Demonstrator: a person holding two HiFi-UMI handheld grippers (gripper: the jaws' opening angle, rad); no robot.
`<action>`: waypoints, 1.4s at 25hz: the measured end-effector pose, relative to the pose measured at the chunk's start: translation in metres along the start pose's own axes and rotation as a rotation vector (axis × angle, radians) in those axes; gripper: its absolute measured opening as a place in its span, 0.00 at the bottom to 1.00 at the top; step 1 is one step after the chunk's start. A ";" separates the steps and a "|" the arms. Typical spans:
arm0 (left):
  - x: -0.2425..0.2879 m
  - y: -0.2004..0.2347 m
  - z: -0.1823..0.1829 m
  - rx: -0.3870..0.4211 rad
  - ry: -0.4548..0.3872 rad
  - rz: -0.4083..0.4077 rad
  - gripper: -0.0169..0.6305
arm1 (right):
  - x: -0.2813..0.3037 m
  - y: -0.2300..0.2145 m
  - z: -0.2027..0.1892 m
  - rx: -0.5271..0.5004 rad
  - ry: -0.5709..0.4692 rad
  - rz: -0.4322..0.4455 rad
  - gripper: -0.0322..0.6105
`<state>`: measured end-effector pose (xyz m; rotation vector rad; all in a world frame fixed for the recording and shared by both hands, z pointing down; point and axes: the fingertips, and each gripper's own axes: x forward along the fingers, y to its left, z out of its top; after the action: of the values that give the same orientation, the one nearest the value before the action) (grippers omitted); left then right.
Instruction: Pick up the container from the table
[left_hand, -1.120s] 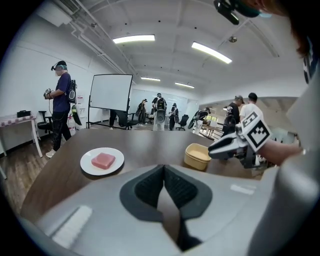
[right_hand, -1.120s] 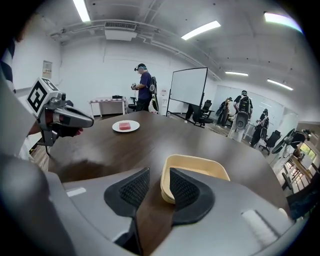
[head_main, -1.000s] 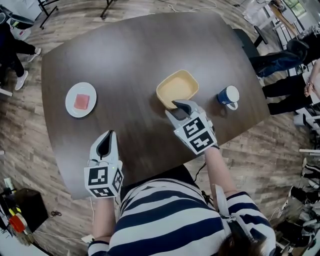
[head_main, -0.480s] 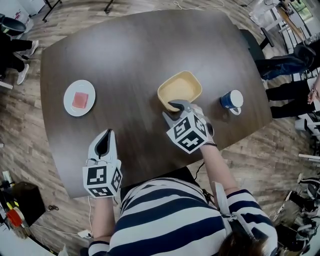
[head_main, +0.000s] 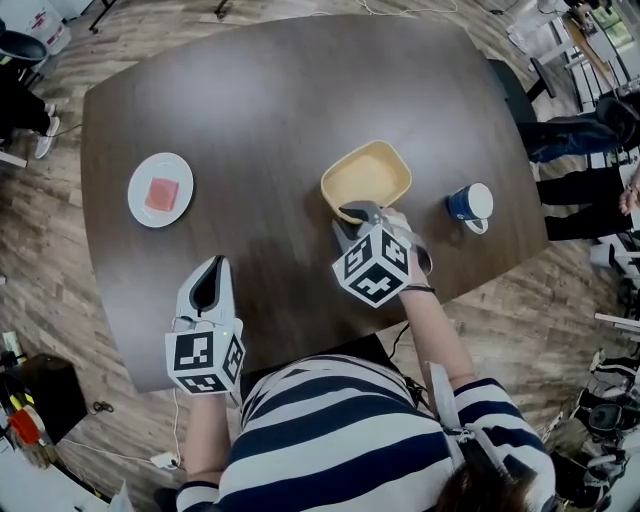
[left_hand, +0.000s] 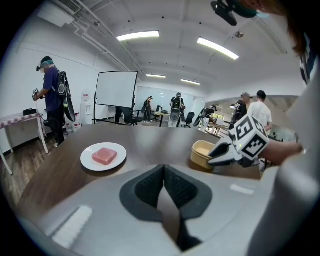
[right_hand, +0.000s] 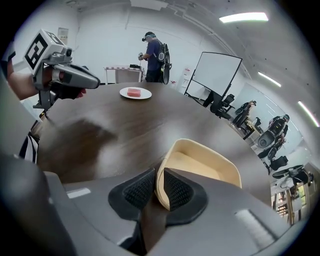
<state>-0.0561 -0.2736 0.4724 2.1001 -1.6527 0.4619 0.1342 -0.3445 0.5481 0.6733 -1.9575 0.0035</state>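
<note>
The container (head_main: 372, 172) is a shallow tan tub that sits on the dark table (head_main: 270, 90), right of the middle. My right gripper (head_main: 355, 212) points steeply down at the tub's near rim. In the right gripper view its jaws are closing, and the pads of the right gripper (right_hand: 159, 187) stand against both sides of the container's (right_hand: 200, 165) thin wall. My left gripper (head_main: 212, 275) hovers near the table's front edge, well apart from the tub. The left gripper (left_hand: 163, 172) is shut on nothing, and past it the container (left_hand: 202, 152) shows at the right.
A white plate (head_main: 160, 190) with a pink block lies at the table's left. A blue mug (head_main: 470, 203) stands right of the tub, close to the table's right edge. People, chairs and a whiteboard stand farther off in the room.
My right gripper has sunk onto the tub's near rim and rolled. Its jaws have gone from wide apart to closed round the wall. The left gripper has stayed put.
</note>
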 end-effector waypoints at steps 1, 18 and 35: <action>0.000 0.001 0.000 0.002 0.001 0.001 0.03 | 0.000 0.000 0.000 0.001 -0.001 -0.001 0.13; -0.033 0.027 -0.005 0.007 -0.022 0.015 0.03 | -0.015 0.016 0.009 0.018 0.004 -0.076 0.10; -0.101 0.039 -0.013 -0.038 -0.106 -0.010 0.03 | -0.074 0.081 0.045 -0.072 -0.063 -0.097 0.10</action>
<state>-0.1174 -0.1907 0.4369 2.1375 -1.6954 0.3183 0.0833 -0.2557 0.4880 0.7277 -1.9740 -0.1483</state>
